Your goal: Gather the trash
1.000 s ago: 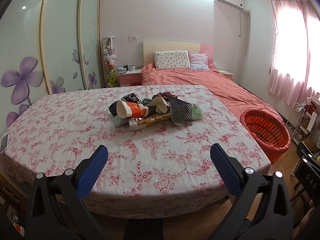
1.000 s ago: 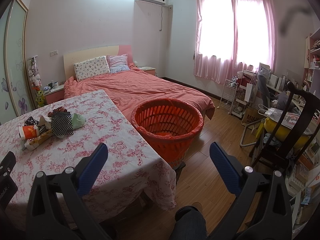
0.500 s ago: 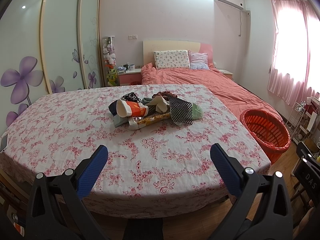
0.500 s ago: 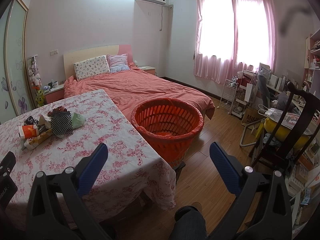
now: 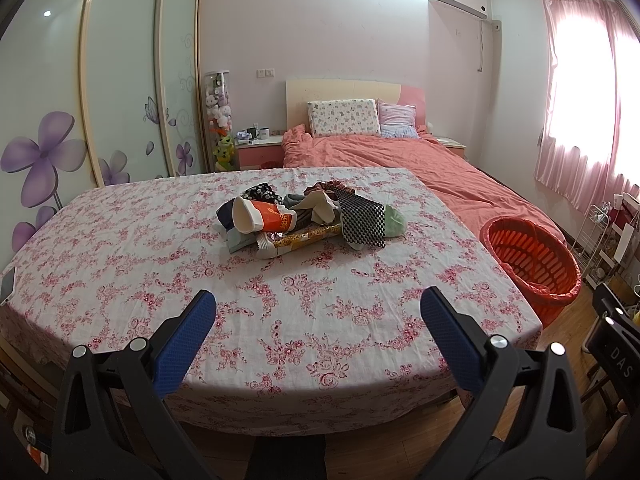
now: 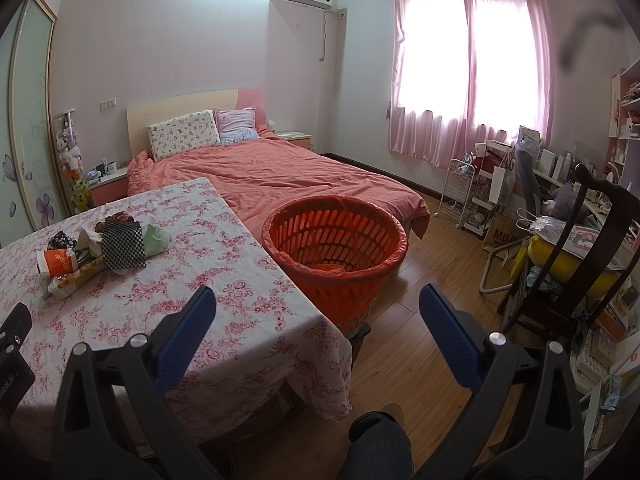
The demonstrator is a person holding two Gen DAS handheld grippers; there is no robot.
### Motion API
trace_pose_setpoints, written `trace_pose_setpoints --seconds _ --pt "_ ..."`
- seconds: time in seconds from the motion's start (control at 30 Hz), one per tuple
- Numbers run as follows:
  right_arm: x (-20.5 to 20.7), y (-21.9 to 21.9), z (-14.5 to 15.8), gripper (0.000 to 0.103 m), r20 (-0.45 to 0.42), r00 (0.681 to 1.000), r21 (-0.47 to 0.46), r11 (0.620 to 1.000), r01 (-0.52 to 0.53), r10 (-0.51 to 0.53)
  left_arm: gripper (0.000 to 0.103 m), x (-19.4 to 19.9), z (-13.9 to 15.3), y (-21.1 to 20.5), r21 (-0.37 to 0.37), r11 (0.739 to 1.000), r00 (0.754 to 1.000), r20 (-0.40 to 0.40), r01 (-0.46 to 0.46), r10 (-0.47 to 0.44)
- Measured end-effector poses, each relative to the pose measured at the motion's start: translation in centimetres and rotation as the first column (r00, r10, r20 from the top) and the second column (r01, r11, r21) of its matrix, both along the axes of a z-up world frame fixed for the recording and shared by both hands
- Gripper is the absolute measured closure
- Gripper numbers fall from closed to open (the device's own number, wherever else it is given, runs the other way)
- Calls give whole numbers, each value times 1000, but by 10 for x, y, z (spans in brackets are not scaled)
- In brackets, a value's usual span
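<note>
- I see a loose heap of trash [image 5: 304,220] mid-table: a white-and-orange paper cup [image 5: 262,220] on its side, wrappers, checkered cloth.
- An orange slatted plastic basket [image 6: 336,248] stands upright on the floor beside the table.

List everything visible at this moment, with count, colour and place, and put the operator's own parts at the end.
table: one, pink floral cloth, foreground.
trash pile: one heap, mixed colours, middle of the table.
paper cup: one, white and orange, lying at the pile's left side.
checkered piece: one, black and white, right part of the pile.
basket: one, orange with an orange liner, on the floor beside the table's right edge.
bed: one, coral cover, behind the table.
pillows: two, patterned, at the headboard.
curtains: pink, over the window.
wooden chair: one, dark, far right.
left gripper: open, blue pads, above the table's near edge.
right gripper: open, blue pads, facing the basket.
</note>
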State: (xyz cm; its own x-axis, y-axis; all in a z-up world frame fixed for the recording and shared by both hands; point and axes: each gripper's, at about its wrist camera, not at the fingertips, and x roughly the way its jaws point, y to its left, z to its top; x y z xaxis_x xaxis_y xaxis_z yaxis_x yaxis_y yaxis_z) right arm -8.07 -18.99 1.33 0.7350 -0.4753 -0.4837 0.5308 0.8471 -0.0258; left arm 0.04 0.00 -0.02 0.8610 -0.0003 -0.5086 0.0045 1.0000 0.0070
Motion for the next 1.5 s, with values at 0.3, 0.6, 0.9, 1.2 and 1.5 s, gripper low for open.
trace_pose_setpoints --seconds 0.3,0.6,0.9,1.2,1.5 --pt "1 0 0 4 -1 1000 0 1000 0 0 2 0 0 0 0 1000 1000 -1 0 0" --pt "2 0 -1 4 -2 1000 1 1000 0 0 2 0 0 0 0 1000 1000 -3 0 0" --pt "4 -1 -1 4 -2 1000 1 1000 1 -1 2 -3 -13 -4 -1 1000 1000 -8 -3 3" --pt "33 -1 -4 4 9 998 55 996 -68 68 2 25 -18 24 -18 997 996 -38 -81 80" --pt "108 13 -17 4 -11 977 125 970 -211 214 2 75 -26 74 -55 986 986 -61 -155 152"
